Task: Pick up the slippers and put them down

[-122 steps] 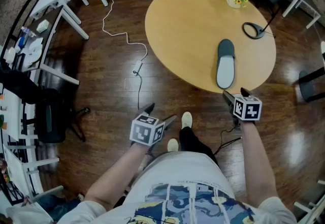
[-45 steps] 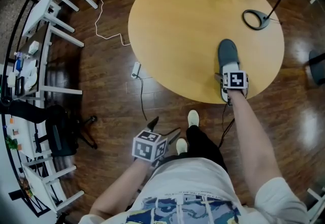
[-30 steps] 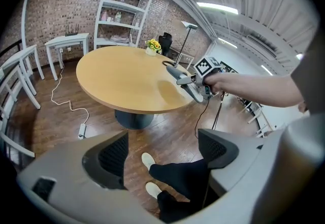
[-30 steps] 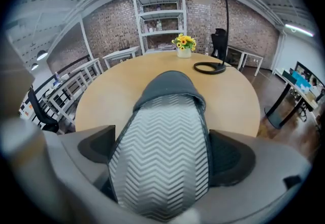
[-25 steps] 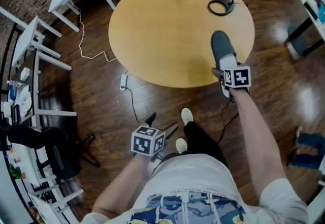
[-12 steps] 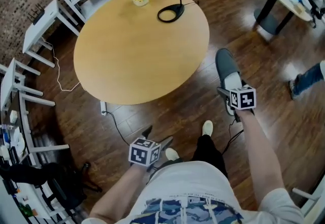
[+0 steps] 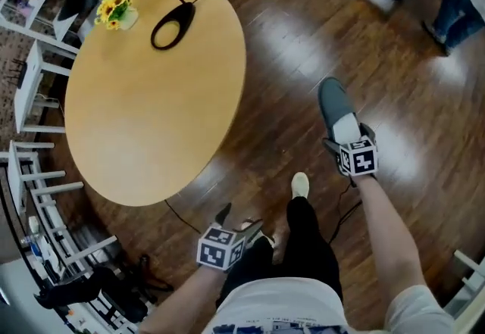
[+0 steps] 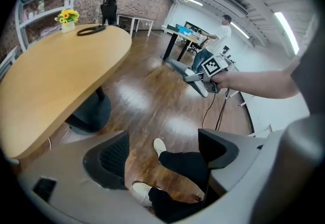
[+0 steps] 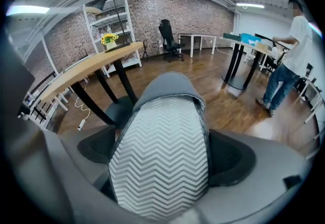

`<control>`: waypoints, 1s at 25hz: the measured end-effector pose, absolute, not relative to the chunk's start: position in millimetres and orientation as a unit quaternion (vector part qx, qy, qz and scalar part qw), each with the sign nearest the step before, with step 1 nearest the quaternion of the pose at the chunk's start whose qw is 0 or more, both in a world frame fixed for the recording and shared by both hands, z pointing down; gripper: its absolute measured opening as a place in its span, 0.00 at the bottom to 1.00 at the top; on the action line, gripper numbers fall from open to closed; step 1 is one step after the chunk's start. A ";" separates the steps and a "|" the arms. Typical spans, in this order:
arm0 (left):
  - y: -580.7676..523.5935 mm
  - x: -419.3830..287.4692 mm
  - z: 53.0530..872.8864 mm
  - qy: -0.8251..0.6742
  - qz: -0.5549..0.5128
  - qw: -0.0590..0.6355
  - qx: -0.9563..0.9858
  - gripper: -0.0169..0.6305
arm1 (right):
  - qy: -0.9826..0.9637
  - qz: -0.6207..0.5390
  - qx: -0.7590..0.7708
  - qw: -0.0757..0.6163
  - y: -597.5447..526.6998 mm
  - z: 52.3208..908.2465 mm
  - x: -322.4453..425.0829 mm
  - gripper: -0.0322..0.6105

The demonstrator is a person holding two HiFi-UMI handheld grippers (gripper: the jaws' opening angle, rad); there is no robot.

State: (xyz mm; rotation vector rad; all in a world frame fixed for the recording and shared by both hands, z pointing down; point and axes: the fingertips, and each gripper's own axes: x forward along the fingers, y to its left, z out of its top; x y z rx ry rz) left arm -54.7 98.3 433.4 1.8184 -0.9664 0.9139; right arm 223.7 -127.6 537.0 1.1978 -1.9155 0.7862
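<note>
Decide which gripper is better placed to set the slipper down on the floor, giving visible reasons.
The right gripper: its jaws grip the grey slipper above the wooden floor, clear of the table. The left gripper is open and empty, by the person's legs.

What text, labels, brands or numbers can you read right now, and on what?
No readable text anywhere.
On the slipper: zigzag pattern only, no brand visible.
On the left claw and right claw: square black-and-white markers, no letters.
On the shelf: items too small to read.
</note>
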 end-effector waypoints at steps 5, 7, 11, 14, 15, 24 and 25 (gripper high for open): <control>51.5 2.1 529.1 -0.371 0.388 0.450 0.714 0.65 | -0.741 0.309 0.461 0.378 -169.6 674.9 279.8 0.95; 40.1 21.3 573.1 -0.364 0.400 0.458 0.705 0.65 | -0.737 0.325 0.455 0.379 -173.4 736.4 295.3 0.95; 14.1 59.5 656.2 -0.347 0.412 0.457 0.708 0.65 | -0.739 0.337 0.451 0.371 -184.0 847.4 309.8 0.95; -3.6 72.8 722.2 -0.335 0.416 0.456 0.712 0.65 | -0.739 0.337 0.449 0.372 -188.0 926.5 304.4 0.95; -6.8 76.0 745.9 -0.331 0.417 0.457 0.713 0.65 | -0.739 0.338 0.447 0.373 -187.1 955.6 302.4 0.95; -18.1 102.2 934.7 -0.313 0.427 0.467 0.708 0.65 | -0.728 0.360 0.432 0.393 -162.7 1194.8 299.0 0.93; -20.2 102.7 948.1 -0.313 0.425 0.467 0.709 0.65 | -0.727 0.356 0.433 0.397 -163.5 1210.5 299.5 0.92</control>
